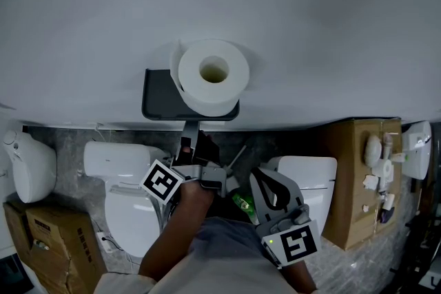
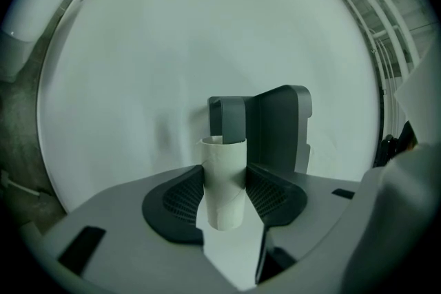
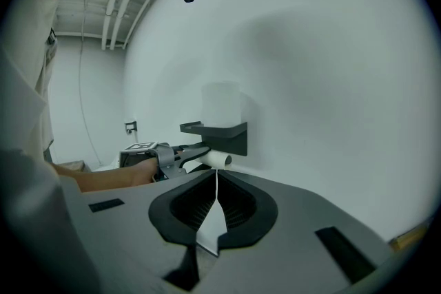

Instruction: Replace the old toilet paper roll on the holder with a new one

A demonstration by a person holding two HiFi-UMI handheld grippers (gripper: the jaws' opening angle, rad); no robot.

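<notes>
Nearest, the left gripper [image 2: 224, 195] had its jaws closed on the empty cardboard tube [image 2: 224, 160], apparently on the peg of the holder [image 2: 275, 122] under its shelf, so removing it seemed in hand, next a straight pull off; the new roll [image 1: 213, 76] stood at the shelf's right end, the right gripper [image 3: 216, 193] shut, empty.

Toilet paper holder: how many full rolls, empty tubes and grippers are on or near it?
full roll: 1
empty tube: 1
grippers, the left gripper and the right gripper: 2
Total: 4
</notes>
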